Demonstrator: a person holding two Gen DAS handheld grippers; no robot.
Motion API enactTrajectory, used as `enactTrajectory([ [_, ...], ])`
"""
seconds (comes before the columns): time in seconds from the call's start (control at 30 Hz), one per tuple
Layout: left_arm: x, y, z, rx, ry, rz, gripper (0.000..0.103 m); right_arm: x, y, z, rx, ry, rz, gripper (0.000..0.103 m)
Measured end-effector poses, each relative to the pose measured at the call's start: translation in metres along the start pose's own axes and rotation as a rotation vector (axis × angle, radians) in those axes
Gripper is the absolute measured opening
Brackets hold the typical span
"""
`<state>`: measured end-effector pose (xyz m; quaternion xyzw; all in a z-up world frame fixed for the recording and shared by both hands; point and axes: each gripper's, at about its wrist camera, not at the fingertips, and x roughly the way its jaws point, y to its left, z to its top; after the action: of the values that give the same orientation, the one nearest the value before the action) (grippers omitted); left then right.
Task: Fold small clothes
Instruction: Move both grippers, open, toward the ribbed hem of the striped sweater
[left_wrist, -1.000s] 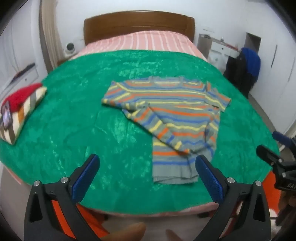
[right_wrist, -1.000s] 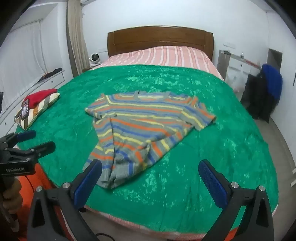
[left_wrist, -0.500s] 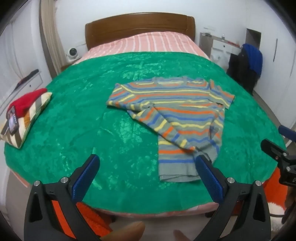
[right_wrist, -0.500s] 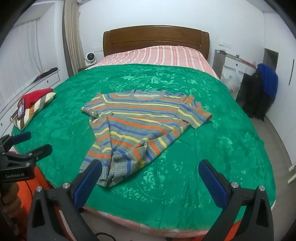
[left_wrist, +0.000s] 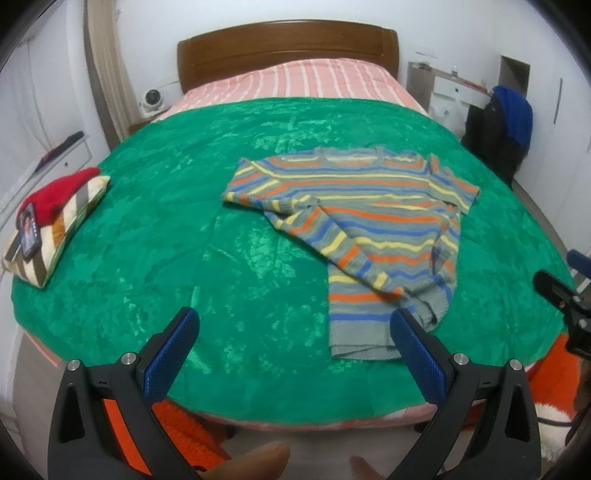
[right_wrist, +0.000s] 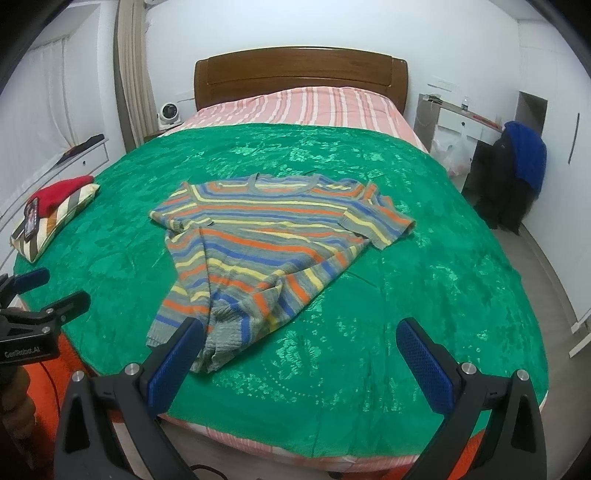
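**Desk:** What does the moment show?

**Photographer:** A striped sweater (left_wrist: 373, 229) lies on a green bedspread (left_wrist: 155, 236), collar toward the headboard (left_wrist: 288, 48) at 12 o'clock. One side is already laid diagonally across the body, with its hem bunched near the bed's near edge. The left gripper (left_wrist: 293, 332) and the right gripper (right_wrist: 301, 341) hover at that edge, both with fingers spread wide and nothing between them.

**Desk:** What would the fold in hand call for?

**Photographer:** In my judgement, squaring up comes first. In the right wrist view the bunched hem (right_wrist: 221, 339) sits at 6 o'clock of the garment, just beyond the inner pad. Pinching the hem corners and drawing them flat should clear the ridge. Then the short sleeve (right_wrist: 384, 221) at 3 o'clock could come inward, so both edges run parallel. A shallow pinch that takes knit alone should keep the bedspread from lifting with it.

**Desk:** Anything nearby, or in the way?

**Photographer:** A striped cushion (left_wrist: 55, 229) sits at 9 o'clock on the bedspread, well apart from the sweater. On it lie a red cloth (left_wrist: 61, 195) and a phone (left_wrist: 28, 230). A chair draped in dark and blue clothing (right_wrist: 517, 173) stands off the bed at 2 o'clock, and a small white fan (right_wrist: 169, 112) sits beside the headboard at 11. Nothing lies between the grippers and the sweater; the slick, creased bedspread is the likelier nuisance.
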<state>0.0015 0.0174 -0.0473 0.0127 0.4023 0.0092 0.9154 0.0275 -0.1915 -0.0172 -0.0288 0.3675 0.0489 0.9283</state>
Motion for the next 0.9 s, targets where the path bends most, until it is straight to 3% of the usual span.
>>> enactTrajectory([
  [0.27, 0.015, 0.013, -0.005, -0.048, 0.053, 0.019, 0.103, -0.003, -0.009, -0.002, 0.014, -0.020, -0.033, 0.103],
  [0.57, 0.026, -0.009, -0.014, -0.006, 0.108, -0.096, 0.102, 0.018, -0.010, -0.012, 0.038, 0.044, 0.043, 0.103],
  [0.9, 0.025, -0.021, -0.012, 0.059, 0.099, 0.003, 0.102, 0.014, -0.017, -0.010, 0.045, 0.029, -0.001, 0.103],
])
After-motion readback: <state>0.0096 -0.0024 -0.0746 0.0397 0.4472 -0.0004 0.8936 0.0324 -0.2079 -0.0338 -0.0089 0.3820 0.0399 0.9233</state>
